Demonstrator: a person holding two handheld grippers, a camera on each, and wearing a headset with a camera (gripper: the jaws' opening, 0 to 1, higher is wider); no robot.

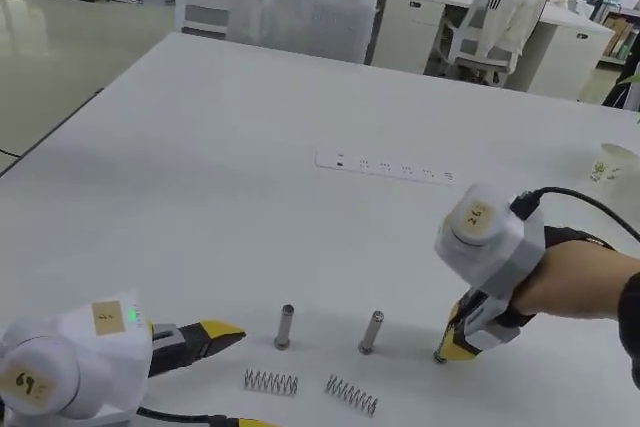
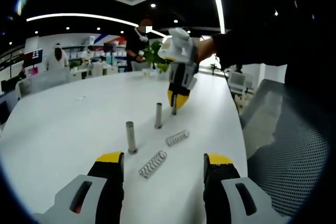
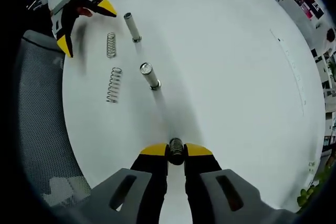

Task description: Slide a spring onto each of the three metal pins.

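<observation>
The left gripper (image 2: pixel 164 158) hovers low over the near edge of the white table (image 1: pixel 200 147). Its jaws are spread wide with nothing between them. Just ahead of its yellow tips lie two loose springs, both flat on the table. The left spring (image 1: pixel 271 381) is nearest the left gripper, and the right spring (image 1: pixel 351 395) lies just beside it.

Just behind the springs stand two bare metal pins, upright and apart from each other. The left pin (image 1: pixel 285 327) is behind the left spring and the middle pin (image 1: pixel 371 332) is behind the right spring.

Farther to the right, in line with them, a hand (image 1: pixel 575 282) holds the right gripper (image 3: pixel 176 151) tilted down toward the table. Its jaws are closed around the top of the third pin (image 3: pixel 176 149). In the right gripper view the gripped part looks ribbed, like coils, but I cannot tell for sure whether a spring sits on it.

Beyond the pins a white power strip (image 1: pixel 385 167) lies flat on the table, and a pale cup (image 1: pixel 612 164) stands near the far right edge. A grey chair (image 1: pixel 300 22) stands at the far side.
</observation>
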